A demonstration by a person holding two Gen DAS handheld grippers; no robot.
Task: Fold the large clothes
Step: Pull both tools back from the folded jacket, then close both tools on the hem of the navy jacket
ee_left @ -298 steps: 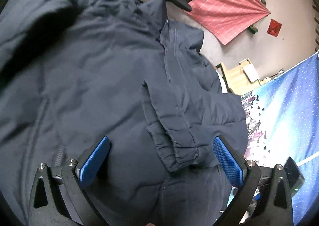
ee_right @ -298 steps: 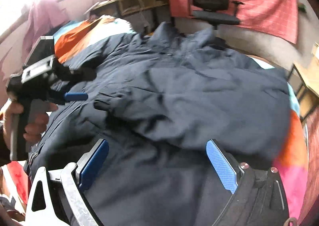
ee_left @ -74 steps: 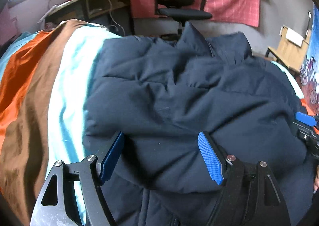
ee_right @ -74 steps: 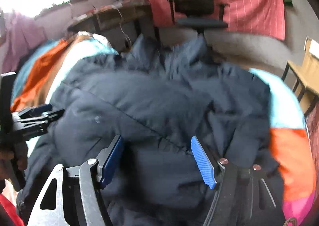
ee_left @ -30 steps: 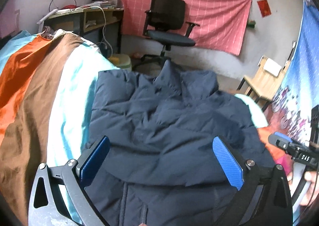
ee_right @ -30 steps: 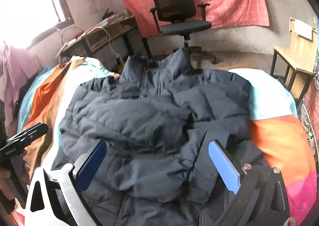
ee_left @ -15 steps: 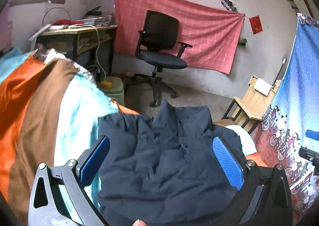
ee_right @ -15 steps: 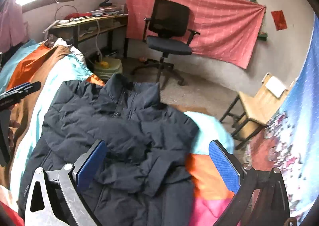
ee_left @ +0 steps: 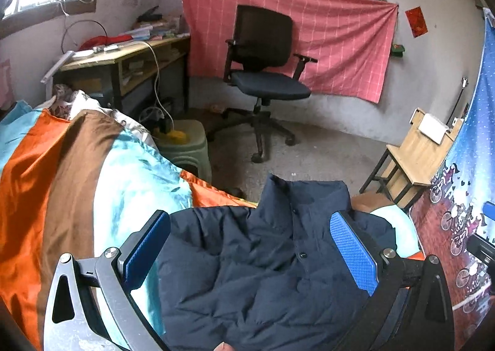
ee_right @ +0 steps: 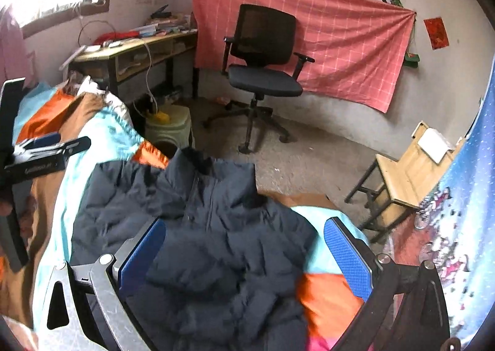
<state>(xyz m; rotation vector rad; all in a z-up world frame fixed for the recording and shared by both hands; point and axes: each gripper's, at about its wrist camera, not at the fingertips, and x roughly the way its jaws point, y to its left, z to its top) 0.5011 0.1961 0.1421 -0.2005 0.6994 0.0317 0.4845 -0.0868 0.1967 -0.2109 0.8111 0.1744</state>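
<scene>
The bed [ee_left: 71,171], spread with a striped cover in orange, brown and pale blue, is seen to carry the whole job, and its far edge drops straight to the bare floor [ee_left: 321,146]. The dark navy padded jacket [ee_left: 263,273] is laid on that cover with its collar [ee_right: 213,171] turned toward the room and lying close to that far edge; the body is seen bunched toward the near side, with puffy ridges across the front. From this a first risk is judged: if the jacket is pushed further forward during a fold, the collar end may slide off the slippery cover and drag the rest down.

A second risk is judged from the padding: thick quilted cloth springs back, so a fold that is not pressed flat may open again or sit crooked.

The left claw [ee_left: 250,252] is held wide above the jacket with nothing between its blue pads, and the right claw [ee_right: 244,252] is likewise spread wide and empty over the jacket's right side. With both raised clear of the cloth, a grab may be made on one layer only, or on the cover beneath, and the wrong thing be lifted.

The front buttons [ee_left: 302,255] may be caught by a pad and the placket pulled askew.
</scene>
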